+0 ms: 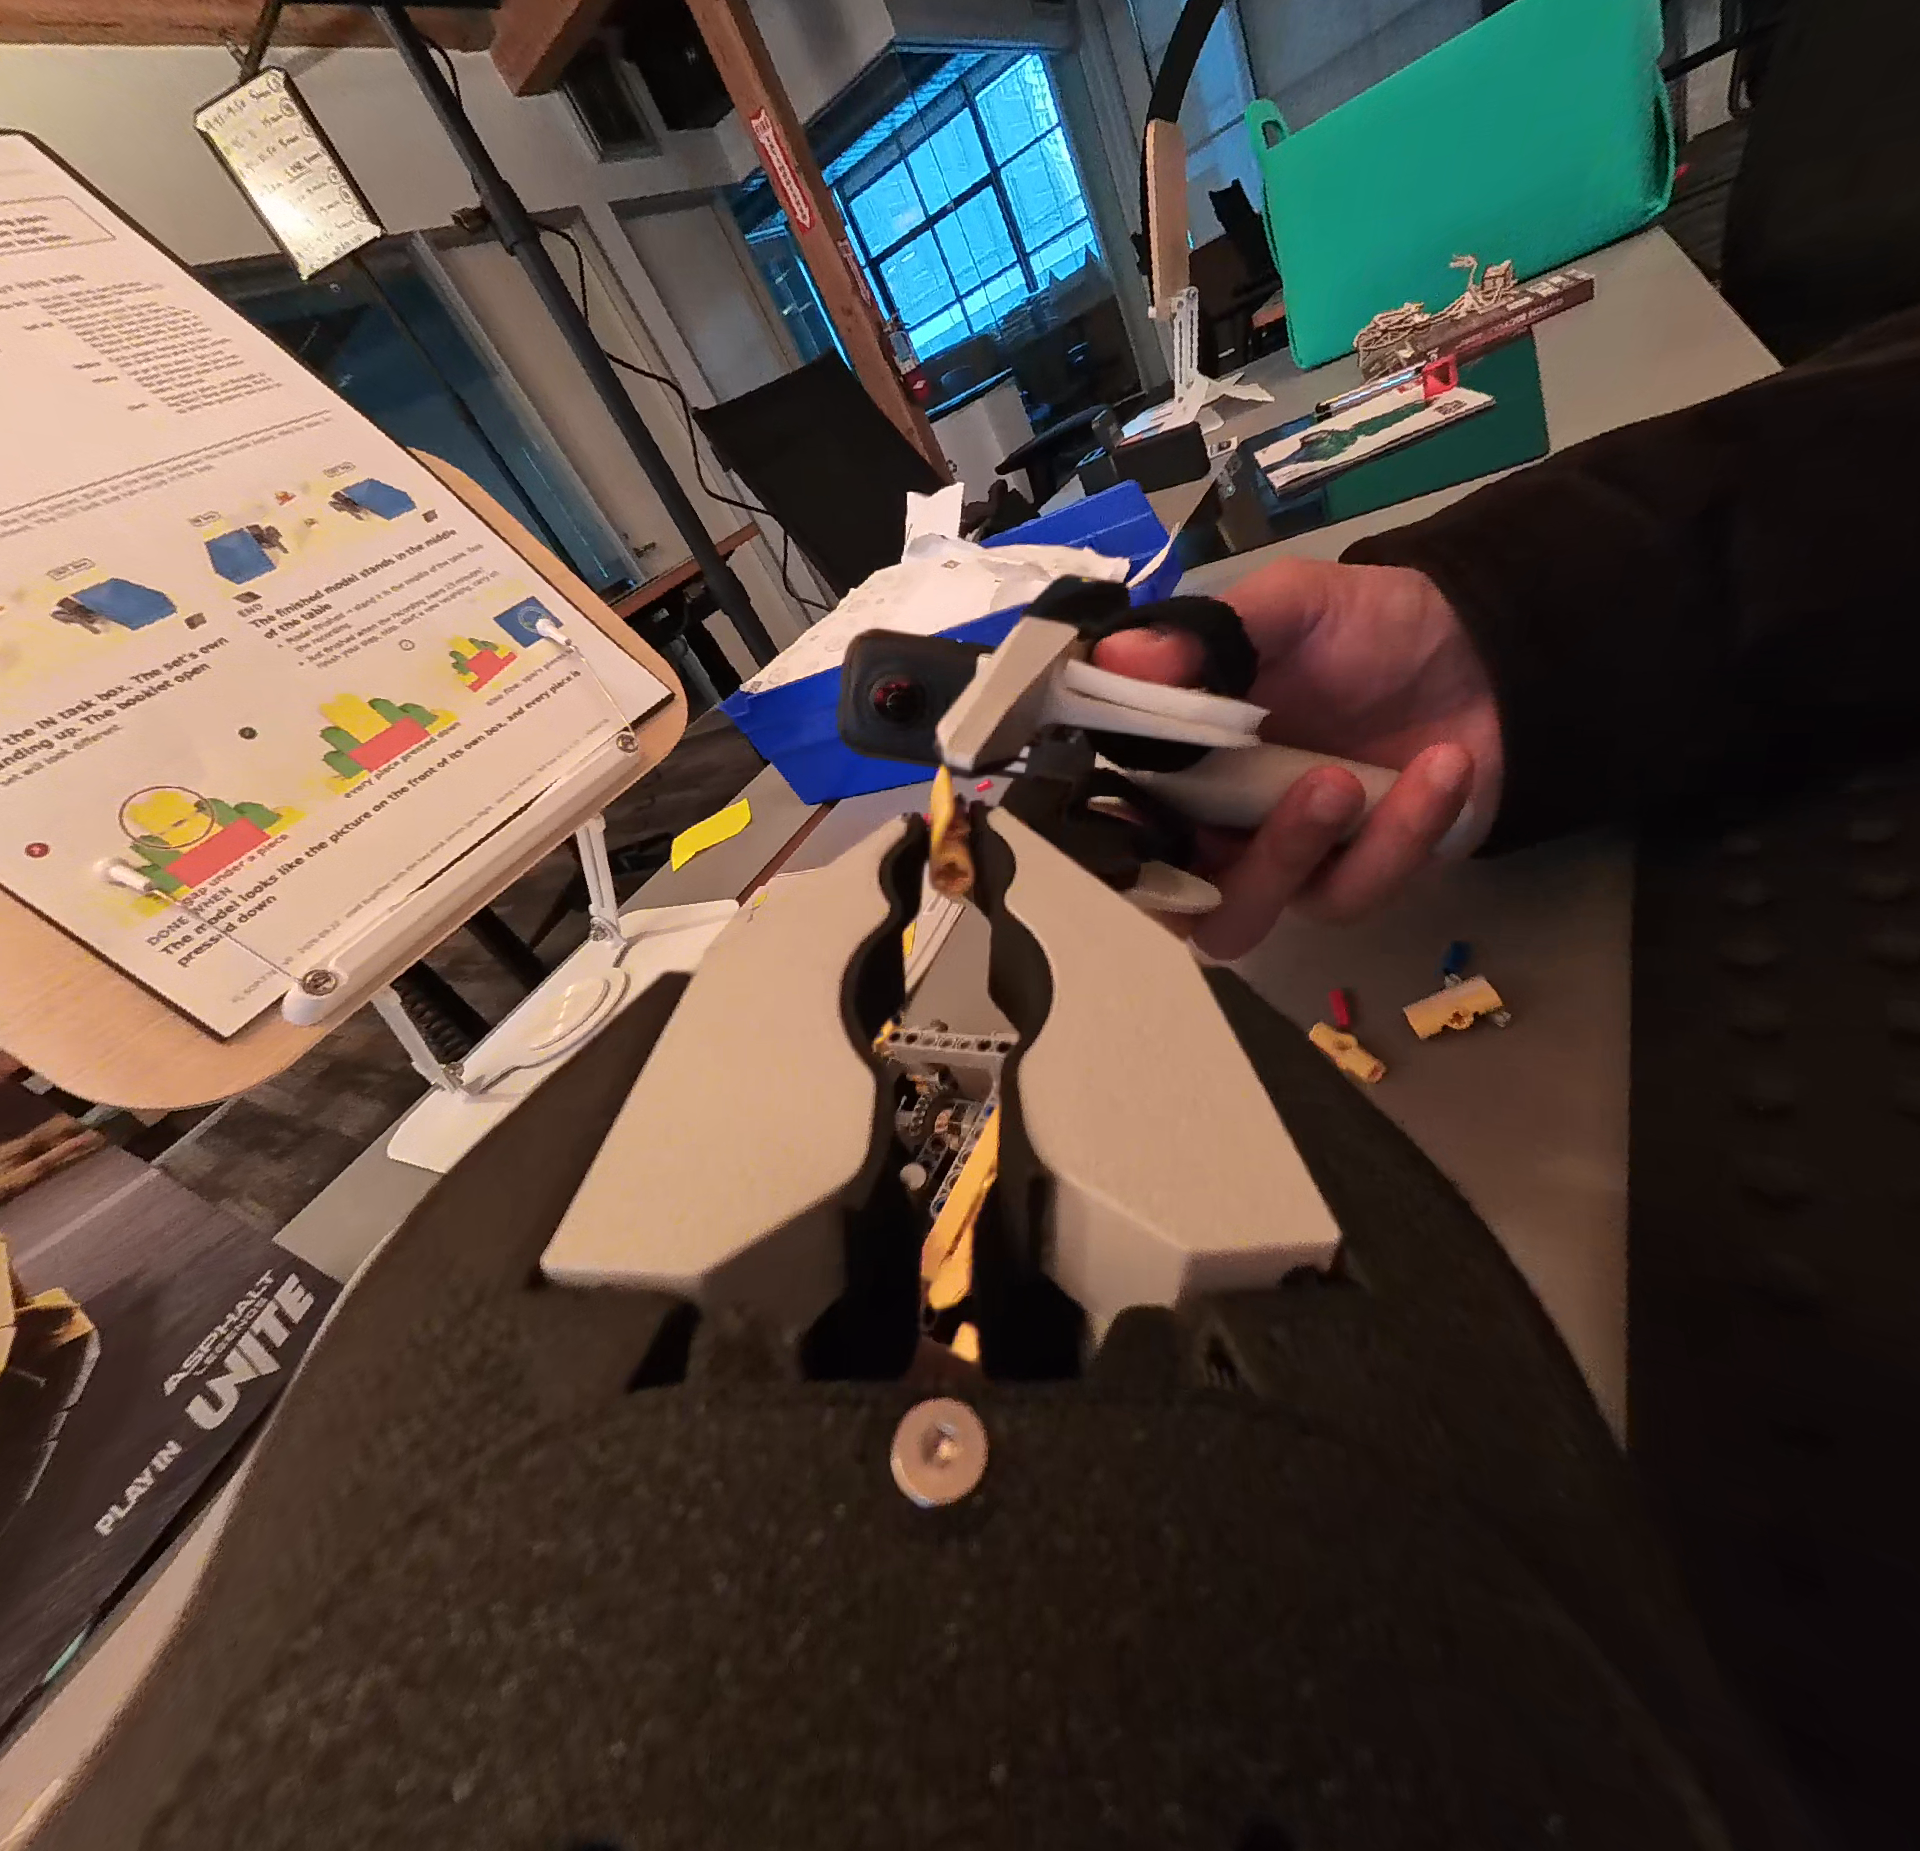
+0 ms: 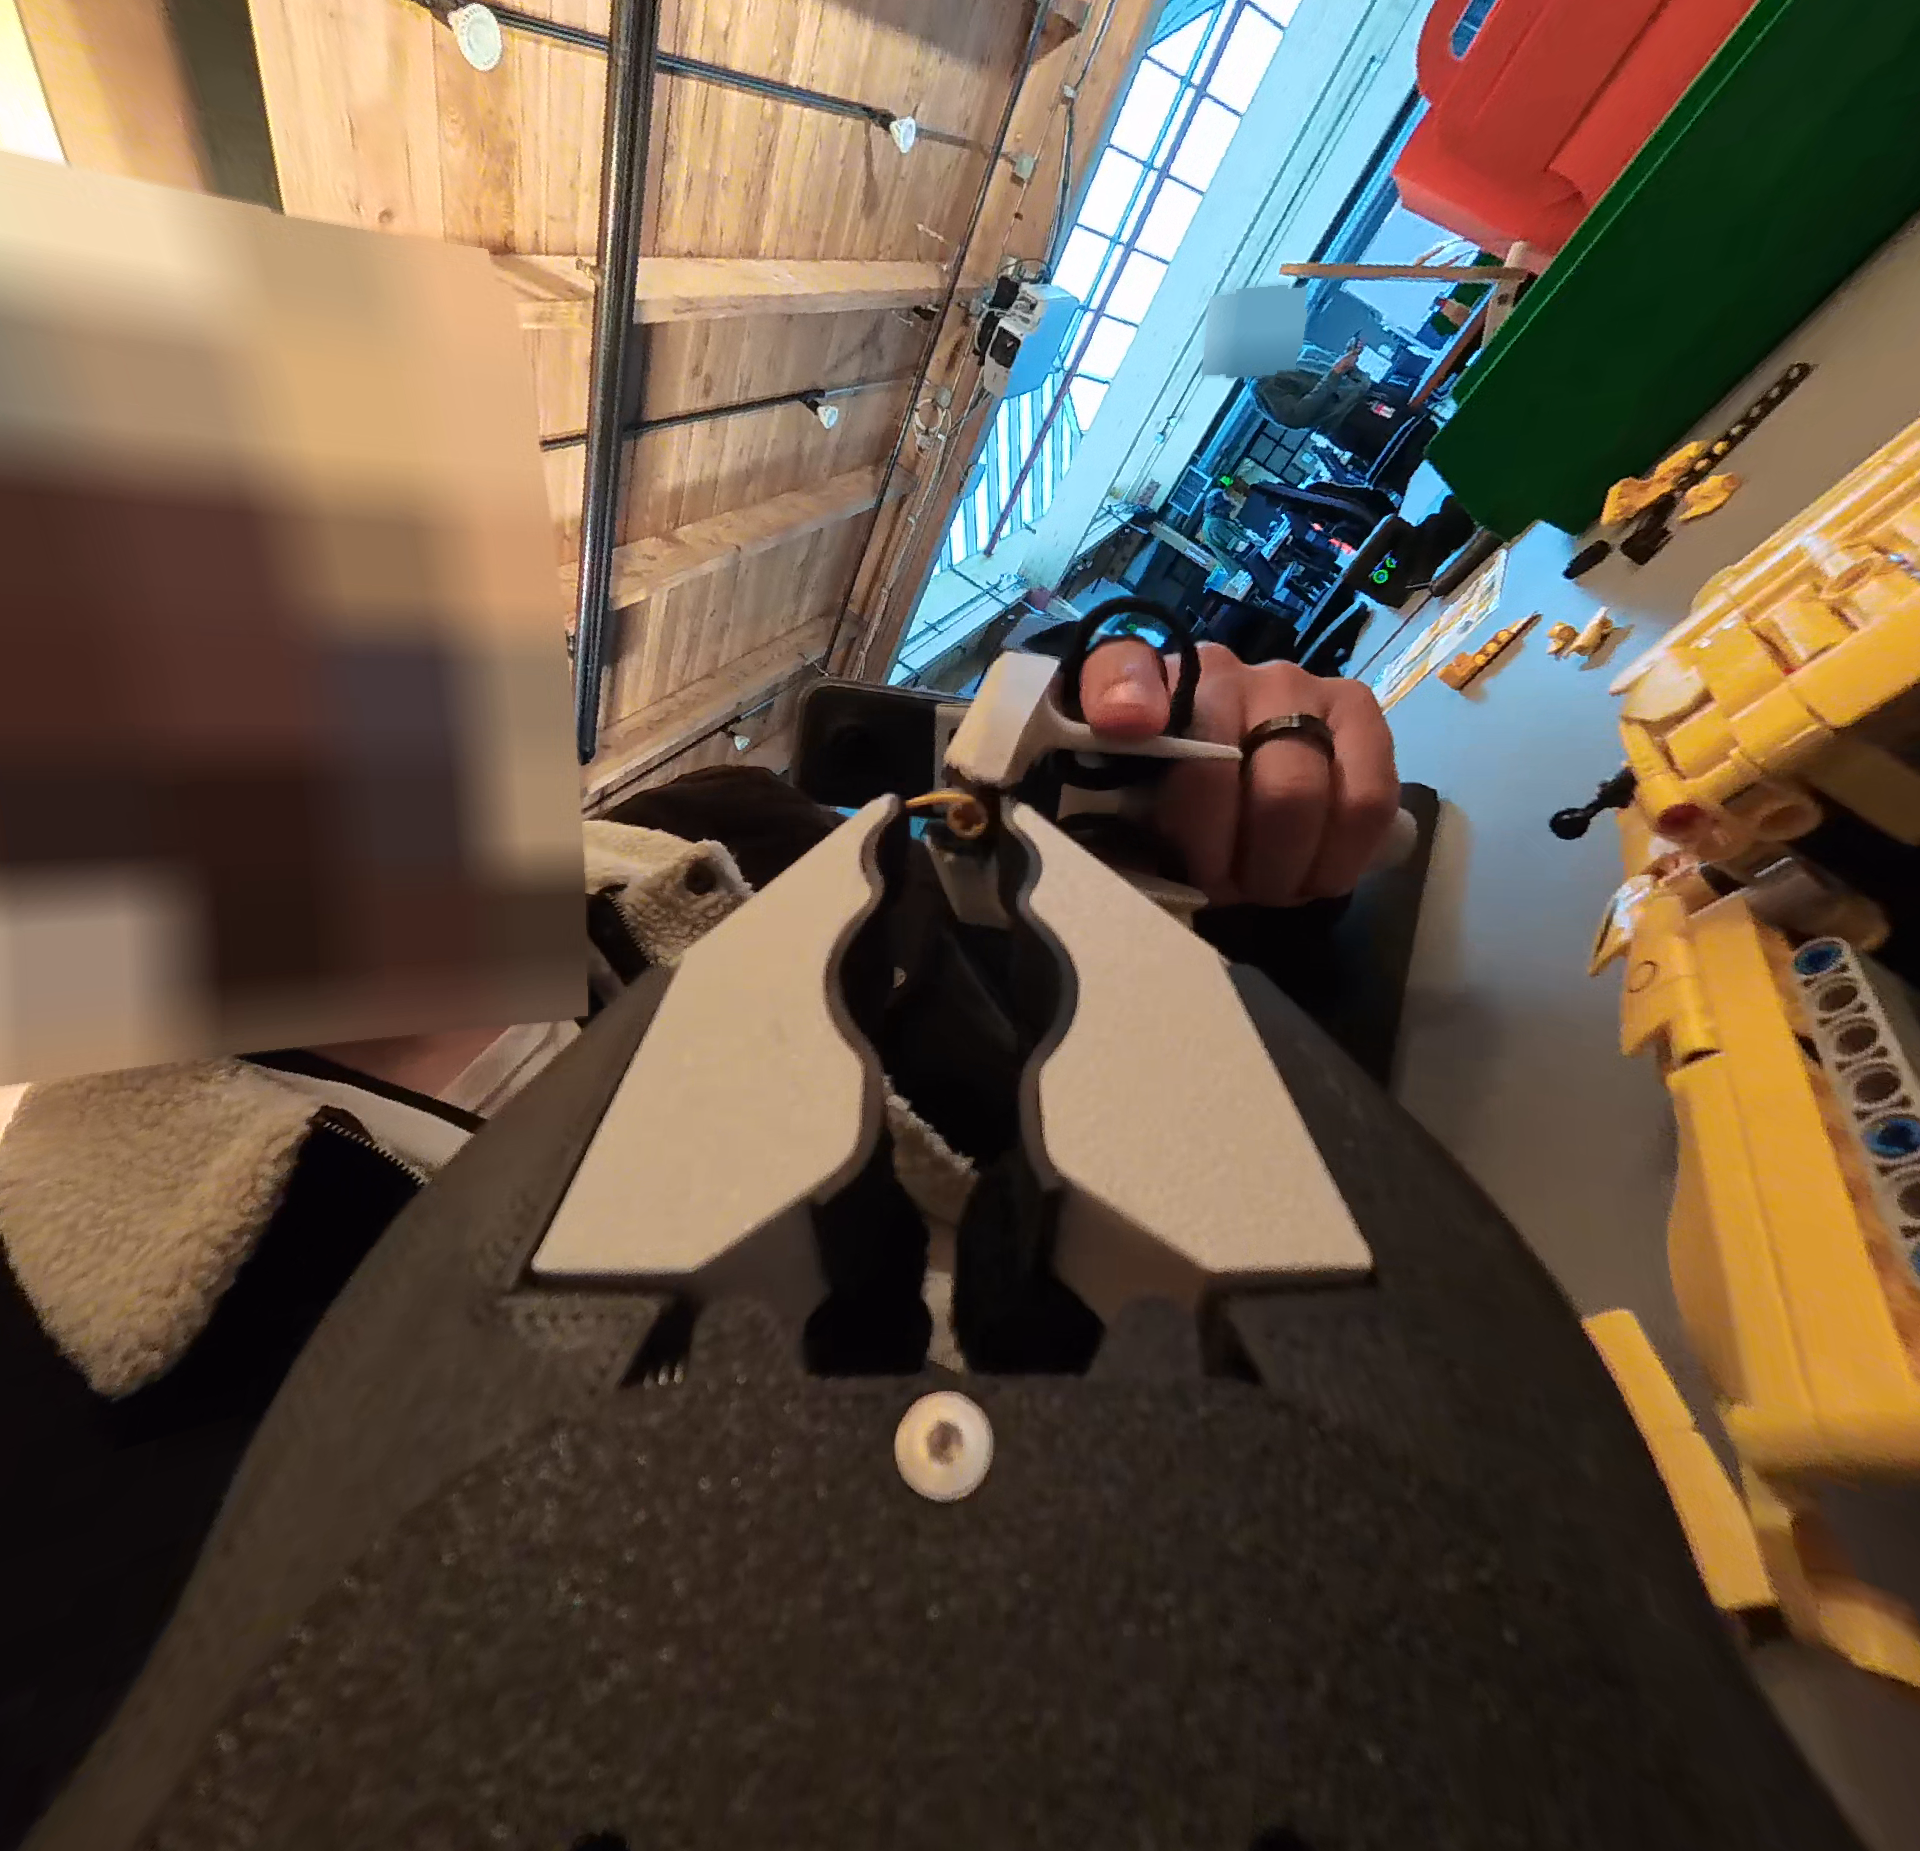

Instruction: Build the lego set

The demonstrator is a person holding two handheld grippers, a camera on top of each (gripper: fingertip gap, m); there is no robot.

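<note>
We saw the small yellow lego piece [image 1: 951, 845] pinched at the very tips of the left gripper [image 1: 954, 837], whose jaws were closed down to a narrow slit on it, held up in the air above the table [image 1: 1475, 1157]. The right gripper [image 2: 943, 812] met it head-on from the opposite side, its jaws likewise nearly together at the tips with the same yellow piece [image 2: 961, 819] between them, though we could not tell for sure whether they gripped it or only touched it. Loose yellow connectors [image 1: 1452, 1009] lay on the table near the right hand [image 1: 1351, 752]. The big yellow lego model [image 2: 1787, 970] stood on the table at the edge of the right wrist view. Further out were a blue bin [image 1: 831, 741] and an instruction sheet on a stand [image 1: 260, 658].
</note>
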